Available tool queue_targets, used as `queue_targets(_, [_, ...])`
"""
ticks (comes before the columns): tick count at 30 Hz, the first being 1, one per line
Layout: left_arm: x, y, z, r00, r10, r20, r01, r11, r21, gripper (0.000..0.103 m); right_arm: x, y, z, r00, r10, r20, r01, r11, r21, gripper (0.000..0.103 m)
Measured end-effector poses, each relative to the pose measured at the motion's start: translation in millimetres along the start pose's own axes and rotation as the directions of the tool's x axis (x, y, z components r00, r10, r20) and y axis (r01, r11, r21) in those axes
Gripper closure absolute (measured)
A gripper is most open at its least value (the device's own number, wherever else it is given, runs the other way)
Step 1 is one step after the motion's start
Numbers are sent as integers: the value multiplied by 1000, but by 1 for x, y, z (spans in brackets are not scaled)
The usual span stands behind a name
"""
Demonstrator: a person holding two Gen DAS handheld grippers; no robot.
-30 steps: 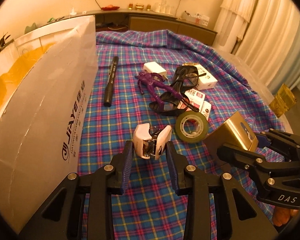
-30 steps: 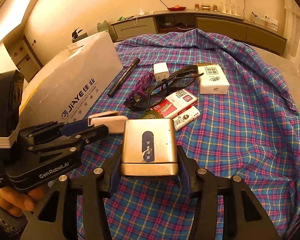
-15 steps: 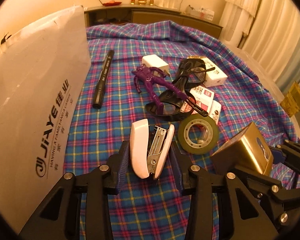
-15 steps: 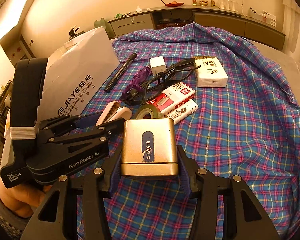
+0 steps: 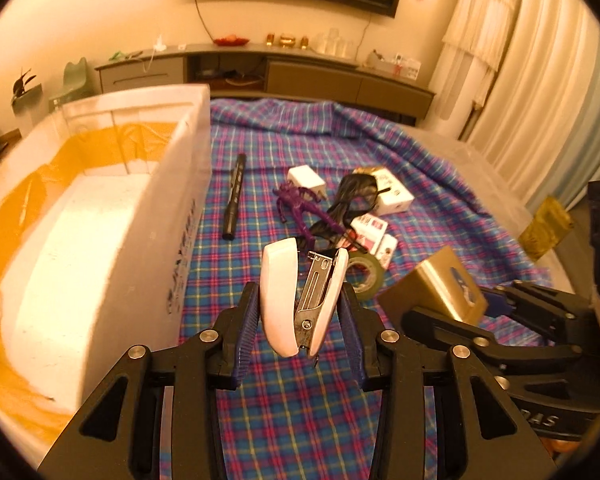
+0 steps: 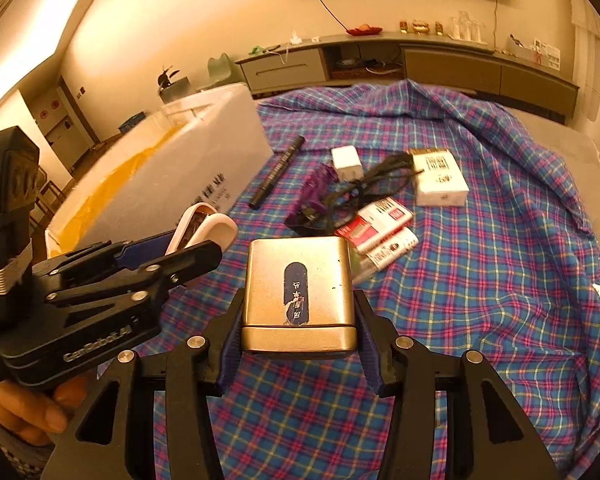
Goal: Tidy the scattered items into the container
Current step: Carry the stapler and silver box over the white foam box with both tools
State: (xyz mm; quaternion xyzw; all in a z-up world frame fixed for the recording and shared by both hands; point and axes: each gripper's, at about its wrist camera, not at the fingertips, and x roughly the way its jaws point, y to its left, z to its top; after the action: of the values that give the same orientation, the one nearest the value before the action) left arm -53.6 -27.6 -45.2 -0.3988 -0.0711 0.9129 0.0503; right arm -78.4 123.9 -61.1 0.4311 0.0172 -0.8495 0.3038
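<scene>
Lifted off the plaid cloth [image 5: 284, 400] since a second ago, the small white plastic stapler [image 5: 300, 300] now hangs clamped between the left gripper [image 5: 300, 316] pads, beside the white foam box with yellow lining [image 5: 100, 216] on its left. To its right, the right gripper [image 6: 298, 332] pinches a gold metal tin [image 6: 300, 292], jaws moderately wide.

My left gripper [image 5: 300, 312] tilts downward, raised off the surface, its blue-padded fingers [image 5: 247, 320] pressing both flanks of a white stapler [image 5: 284, 296]. My right gripper [image 6: 298, 328] sits at its three o'clock, angled down too, pads [image 6: 231, 344] clamped on a gold tin [image 6: 298, 288]. My left hand [image 6: 24, 404] wraps the handle at seven o'clock.
</scene>
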Motion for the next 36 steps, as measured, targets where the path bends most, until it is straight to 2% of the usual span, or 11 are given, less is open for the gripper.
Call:
queue_targets(9, [-57, 13, 9, 995, -43, 85, 45, 999, -17, 62, -23, 35, 11, 999, 19, 50, -17, 999, -47, 52])
queue_targets(20, [-93, 69, 17, 987, -43, 152, 59, 993, -102, 62, -29, 95, 39, 996, 44, 74, -32, 987, -159, 52])
queue_targets(36, [-93, 156, 36, 990, 15, 141, 18, 972, -234, 62, 10, 175, 86, 997, 76, 34, -62, 952, -300, 52])
